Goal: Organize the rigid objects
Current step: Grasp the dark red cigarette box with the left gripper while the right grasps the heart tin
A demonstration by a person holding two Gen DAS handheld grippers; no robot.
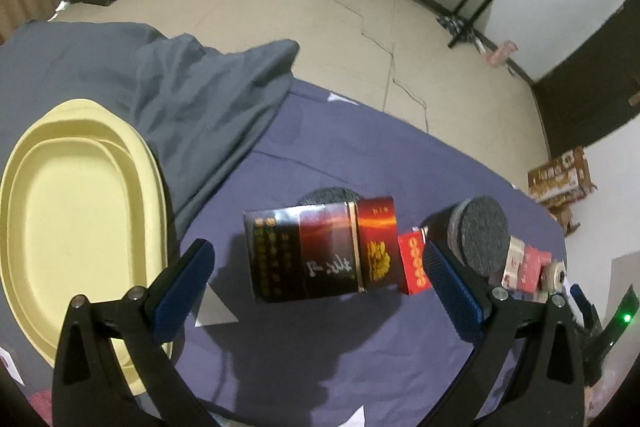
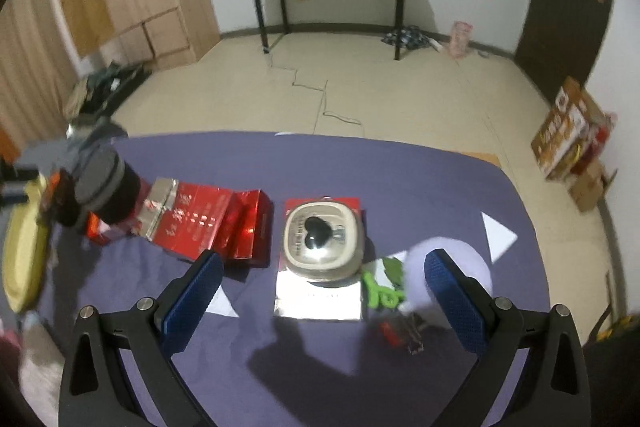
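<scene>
Left wrist: glossy rectangular box (image 1: 320, 251).

Tray (image 1: 80, 211) left of left gripper (image 1: 320, 271): pale yellow. Box (image 1: 316, 251) between its blue fingers (image 1: 188, 287): dark brown and red, gold lettering; cloth (image 1: 360, 155) beneath navy with white triangles. Ahead of right gripper (image 2: 320, 291): cream tin (image 2: 322, 239), black heart; glossy red boxes (image 2: 224, 223) to its left.

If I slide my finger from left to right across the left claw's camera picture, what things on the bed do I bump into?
Yellow tray → dark cigarette box → small red box → black cylinder with a grey felt end → red and white pack.
</scene>
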